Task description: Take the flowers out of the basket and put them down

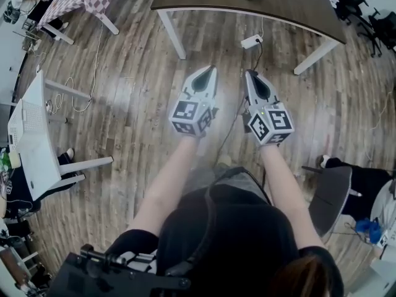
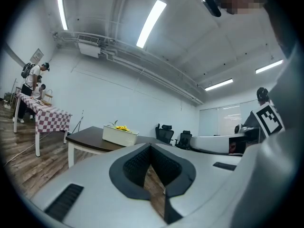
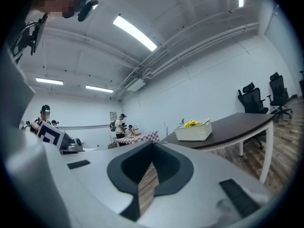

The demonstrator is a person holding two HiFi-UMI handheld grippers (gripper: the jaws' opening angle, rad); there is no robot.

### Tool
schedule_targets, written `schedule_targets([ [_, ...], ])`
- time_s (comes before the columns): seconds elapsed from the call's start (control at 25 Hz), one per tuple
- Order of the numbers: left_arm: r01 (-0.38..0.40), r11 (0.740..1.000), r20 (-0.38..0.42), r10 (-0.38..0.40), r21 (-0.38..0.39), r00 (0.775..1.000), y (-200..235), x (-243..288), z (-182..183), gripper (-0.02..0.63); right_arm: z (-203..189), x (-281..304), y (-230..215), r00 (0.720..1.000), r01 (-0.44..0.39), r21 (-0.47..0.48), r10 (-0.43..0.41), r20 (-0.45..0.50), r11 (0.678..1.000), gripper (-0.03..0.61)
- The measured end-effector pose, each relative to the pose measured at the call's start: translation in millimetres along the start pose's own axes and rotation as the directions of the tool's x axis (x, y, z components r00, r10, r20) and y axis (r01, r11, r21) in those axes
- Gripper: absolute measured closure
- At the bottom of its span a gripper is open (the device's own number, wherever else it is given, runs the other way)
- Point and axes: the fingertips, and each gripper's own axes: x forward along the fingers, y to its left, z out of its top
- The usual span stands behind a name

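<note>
You are holding the left gripper [image 1: 206, 72] and right gripper [image 1: 250, 75] level over the wooden floor [image 1: 124, 104], both with fingers [image 2: 135, 167] pressed together, pinching nothing. The flowers [image 2: 122, 128] are sitting in the white basket [image 2: 118, 136] on the dark bench [image 1: 284, 5], well apart from both.

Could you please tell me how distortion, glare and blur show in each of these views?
Head view: fisheye curves the table edge, and there is pale glare on the floor. Left gripper view: dark round vignette, ceiling light blown out. Right gripper view: same vignette, basket small but clear.
</note>
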Motion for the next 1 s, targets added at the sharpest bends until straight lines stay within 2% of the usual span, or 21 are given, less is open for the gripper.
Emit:
schedule_targets([
  [0.24, 0.023, 1.0, 0.009, -0.023, 0.013, 1.0, -5, 14, 4, 0.614, 1, 9, -11, 1.0, -0.028, 0.052, 0.027, 0.012, 0.998, 0.577],
  [0.52, 0.015, 1.0, 0.005, -0.015, 0.006, 1.0, 20, 42, 2, 0.614, -6, 43, -21, 0.999, -0.045, 0.043, 0.045, 0.001, 0.998, 0.577],
  [1.0, 0.098, 0.995, 0.008, -0.098, 0.002, 0.995, 78, 165, 21, 0.614, 19, 162, -79, 0.999, -0.029, 0.029, 0.028, 0.016, 0.999, 0.576],
])
